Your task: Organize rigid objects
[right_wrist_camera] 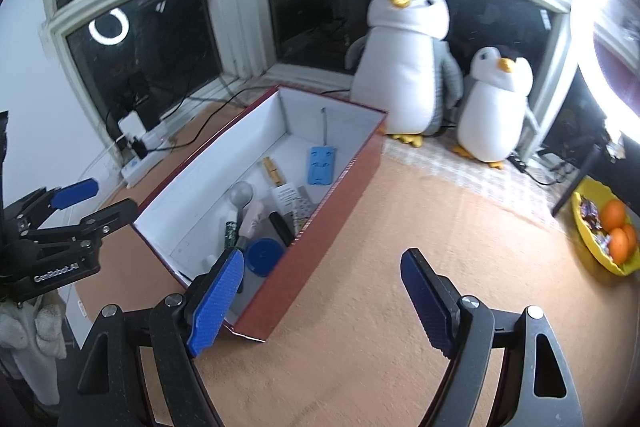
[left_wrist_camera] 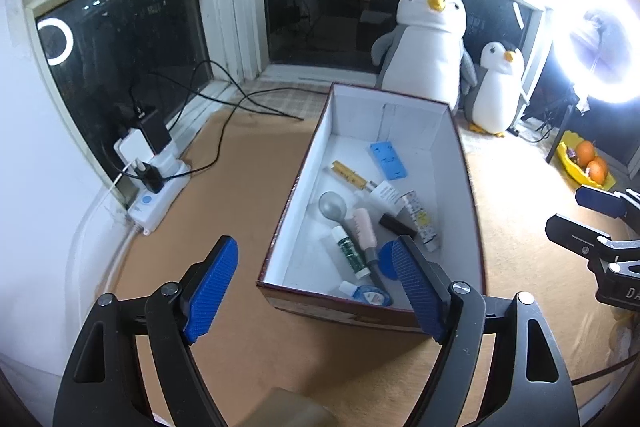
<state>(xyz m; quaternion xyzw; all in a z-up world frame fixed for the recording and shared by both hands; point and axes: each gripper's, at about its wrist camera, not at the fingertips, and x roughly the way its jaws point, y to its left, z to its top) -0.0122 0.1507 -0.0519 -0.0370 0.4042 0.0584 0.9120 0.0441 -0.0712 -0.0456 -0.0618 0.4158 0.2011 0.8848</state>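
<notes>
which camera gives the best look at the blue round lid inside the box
The right wrist view: the blue round lid shows nearly whole in the box. In the left wrist view, the left gripper's fingers cover most of it.

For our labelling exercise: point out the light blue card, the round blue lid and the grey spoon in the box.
light blue card (left_wrist_camera: 387,160), left wrist view, centre of its face.
round blue lid (right_wrist_camera: 262,255), right wrist view, middle of its top.
grey spoon (left_wrist_camera: 333,205), left wrist view, its bowl.

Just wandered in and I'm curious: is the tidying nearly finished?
It looks close to done. The box already holds a spoon, a blue case, tubes and a blue lid. Both grippers, left and right, hang open and hold nothing. No loose items show on the mat.
</notes>
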